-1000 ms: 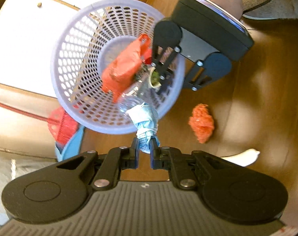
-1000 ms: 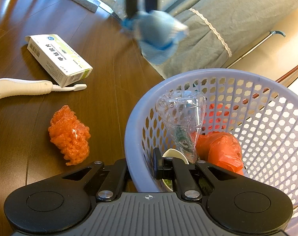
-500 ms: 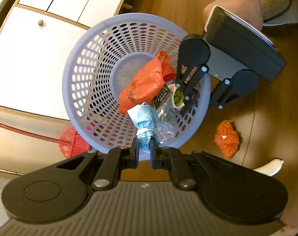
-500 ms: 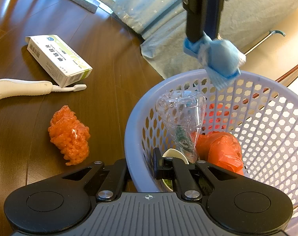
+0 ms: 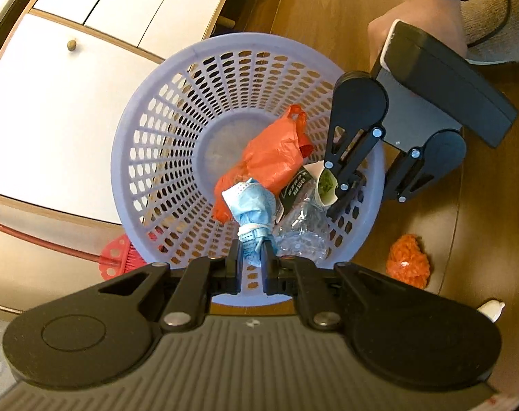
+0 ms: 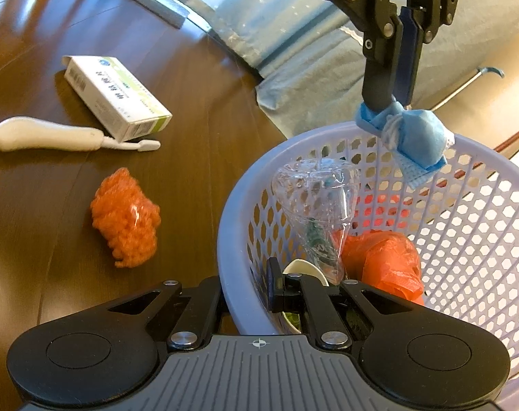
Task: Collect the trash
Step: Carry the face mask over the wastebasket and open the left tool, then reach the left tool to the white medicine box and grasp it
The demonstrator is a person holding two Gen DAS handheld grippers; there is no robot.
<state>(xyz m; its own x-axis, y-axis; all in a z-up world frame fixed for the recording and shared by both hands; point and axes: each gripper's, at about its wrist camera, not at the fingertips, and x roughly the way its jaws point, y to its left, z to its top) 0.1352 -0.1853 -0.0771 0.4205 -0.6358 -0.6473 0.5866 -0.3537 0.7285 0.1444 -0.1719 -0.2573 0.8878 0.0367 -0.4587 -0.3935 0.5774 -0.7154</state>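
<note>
Your left gripper (image 5: 252,263) pinches the blue mask (image 5: 251,205), hanging above the basket (image 5: 149,157) | basket holds orange bag (image 5: 273,154), clear bottle (image 5: 304,229) | your right gripper (image 6: 276,286) squeezes basket's rim | orange net (image 5: 408,263) on table (image 6: 36,205)

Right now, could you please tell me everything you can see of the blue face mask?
The blue face mask is a crumpled disposable one of thin pleated fabric, bunched into a wad and wound with its white ear loop. The left gripper is shut on one end, so the wad hangs from the fingers just over the rim of the lavender basket, above the clear bottle and orange bag inside. Whether it brushes the far rim cannot be told.
</note>
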